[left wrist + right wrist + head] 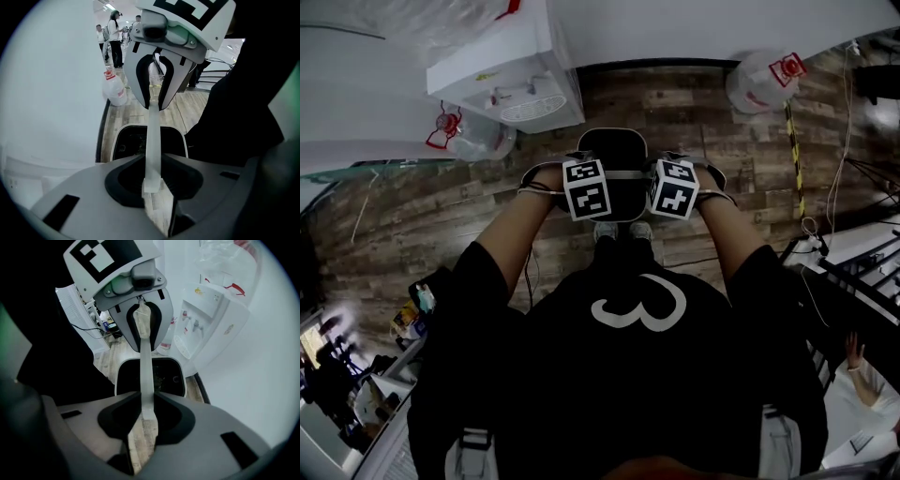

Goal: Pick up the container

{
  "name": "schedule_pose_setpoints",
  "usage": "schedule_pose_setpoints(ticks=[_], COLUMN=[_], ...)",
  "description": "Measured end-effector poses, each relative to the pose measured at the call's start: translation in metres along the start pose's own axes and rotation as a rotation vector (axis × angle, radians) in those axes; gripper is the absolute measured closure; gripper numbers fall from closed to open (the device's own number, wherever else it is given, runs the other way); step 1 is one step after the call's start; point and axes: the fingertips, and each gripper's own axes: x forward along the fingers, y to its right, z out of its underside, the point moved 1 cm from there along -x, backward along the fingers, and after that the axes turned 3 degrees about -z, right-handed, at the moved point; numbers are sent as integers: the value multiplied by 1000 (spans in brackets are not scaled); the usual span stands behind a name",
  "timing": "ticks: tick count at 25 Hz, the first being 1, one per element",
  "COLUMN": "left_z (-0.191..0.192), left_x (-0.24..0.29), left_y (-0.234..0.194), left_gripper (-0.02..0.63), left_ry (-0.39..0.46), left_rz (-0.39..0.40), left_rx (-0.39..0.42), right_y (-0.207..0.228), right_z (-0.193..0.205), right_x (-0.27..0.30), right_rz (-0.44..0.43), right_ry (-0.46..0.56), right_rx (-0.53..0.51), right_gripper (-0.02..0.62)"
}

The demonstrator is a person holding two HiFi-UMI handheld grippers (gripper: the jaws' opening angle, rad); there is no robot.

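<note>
The container (612, 150) is a dark bin with a white rim, hanging above the wood floor in front of the person's feet. A white strap handle (153, 136) spans its open top. In the left gripper view my left gripper (152, 183) is shut on one end of the strap, and the right gripper (157, 93) pinches the far end. The right gripper view mirrors this: my right gripper (147, 416) is shut on the handle (146, 371) over the container (171, 378). In the head view both marker cubes, left (586, 189) and right (673, 189), hide the jaws.
A white water dispenser (511, 80) stands against the wall just beyond the container. Large water bottles sit beside it (473, 136) and further right (759, 80). Desks and cables crowd the right side (853, 262). People stand far off (115, 33).
</note>
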Motion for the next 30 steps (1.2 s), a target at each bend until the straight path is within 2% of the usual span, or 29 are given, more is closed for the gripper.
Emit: schedule_pose_setpoints(ticks=[12, 30], left_z=[-63, -128], left_x=[-30, -44], left_y=[24, 30], left_gripper=[503, 503], left_ry=[7, 11], left_rz=[-57, -66], left_rx=[-17, -19], right_y=[-24, -29], right_z=[42, 89], right_x=[-56, -104], right_rz=[27, 67], right_ry=[11, 15], right_rx=[-60, -92], right_gripper=[502, 502])
